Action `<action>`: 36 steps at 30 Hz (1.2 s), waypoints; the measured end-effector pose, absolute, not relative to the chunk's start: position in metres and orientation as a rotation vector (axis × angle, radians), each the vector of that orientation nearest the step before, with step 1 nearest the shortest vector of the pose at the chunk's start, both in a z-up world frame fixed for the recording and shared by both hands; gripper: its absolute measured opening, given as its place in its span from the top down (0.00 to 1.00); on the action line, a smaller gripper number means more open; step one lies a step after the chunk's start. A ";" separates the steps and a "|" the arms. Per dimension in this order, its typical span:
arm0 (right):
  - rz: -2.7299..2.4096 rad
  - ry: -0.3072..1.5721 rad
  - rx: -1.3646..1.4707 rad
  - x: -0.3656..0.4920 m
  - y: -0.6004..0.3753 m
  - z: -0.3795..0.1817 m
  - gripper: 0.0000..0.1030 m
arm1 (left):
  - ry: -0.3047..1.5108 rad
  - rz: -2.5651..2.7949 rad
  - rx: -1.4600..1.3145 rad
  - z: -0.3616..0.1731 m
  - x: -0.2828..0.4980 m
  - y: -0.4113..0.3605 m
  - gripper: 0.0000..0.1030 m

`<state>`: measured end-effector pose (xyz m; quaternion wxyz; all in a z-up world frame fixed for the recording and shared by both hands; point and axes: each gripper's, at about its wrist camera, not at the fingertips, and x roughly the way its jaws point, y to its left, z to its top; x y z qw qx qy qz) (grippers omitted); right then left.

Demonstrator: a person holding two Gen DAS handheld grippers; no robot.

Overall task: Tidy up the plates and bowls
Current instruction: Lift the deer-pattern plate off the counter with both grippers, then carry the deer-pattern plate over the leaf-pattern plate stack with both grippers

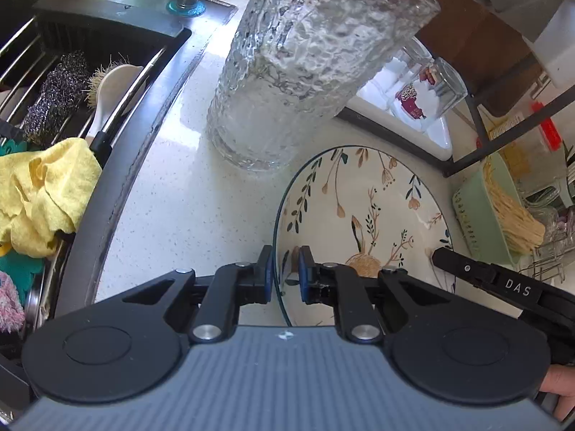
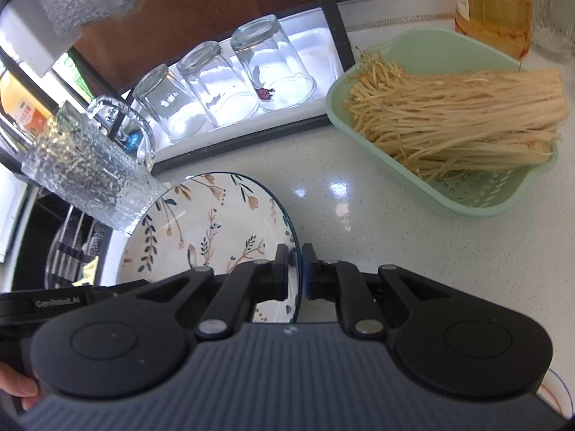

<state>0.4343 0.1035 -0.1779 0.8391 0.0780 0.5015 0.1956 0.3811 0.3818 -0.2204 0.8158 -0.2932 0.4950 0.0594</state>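
Left wrist view: left gripper (image 1: 284, 274) straddles the near-left rim of a floral plate (image 1: 363, 215) that sits on the counter (image 1: 172, 197). One blue pad is outside the rim, one inside, w/ a small gap to the rim on each side, so it reads as nearly closed, not yet a firm pinch. Textured glass (image 1: 287, 82) stands just beyond the plate's far edge, near the sink (image 1: 118, 82), which runs along the counter's left edge w/ a yellow cloth (image 1: 46, 194), brush and steel scrubber inside. Right gripper's black finger (image 1: 478, 273) comes in at the plate's right rim.

Right wrist view: right gripper (image 2: 295, 271) is set over the plate's (image 2: 208, 222) right rim, pads very close on both sides; looks clamped on it or nearly so. Green colander (image 2: 478, 197) of enoki mushrooms sits toward the counter's (image 2: 341, 208) right edge. Three upturned glasses (image 2: 222, 82) stand on a tray under a black rack along the back edge.

Progress, as a judgement: early. Plate is on the counter w/ both grippers at opposite rims, apparently for a two-handed lift; moving and placing it is left. No bowl or plate stack visible in either view.

View differences: only left shows the sink contents; only right shows all three glasses, the full colander and an oil bottle (image 2: 492, 7) at back right.
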 end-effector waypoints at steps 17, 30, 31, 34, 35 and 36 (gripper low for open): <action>0.421 0.982 0.213 0.383 0.048 -0.111 0.90 | 1.004 0.048 -0.598 -0.150 0.357 0.344 0.84; 0.347 0.959 0.289 0.316 -0.022 -0.116 0.90 | 1.033 -0.068 -0.482 -0.148 0.339 0.280 0.84; 0.341 0.966 0.293 0.312 -0.024 -0.118 0.90 | 1.041 -0.074 -0.467 -0.149 0.337 0.276 0.84; 0.337 0.964 0.292 0.298 -0.031 -0.124 0.90 | 1.061 -0.092 -0.417 -0.153 0.333 0.265 0.84; 0.326 0.968 0.298 0.295 -0.033 -0.127 0.90 | 1.075 -0.099 -0.404 -0.155 0.332 0.262 0.84; 0.310 0.976 0.314 0.292 -0.035 -0.131 0.90 | 1.085 -0.103 -0.386 -0.156 0.331 0.258 0.84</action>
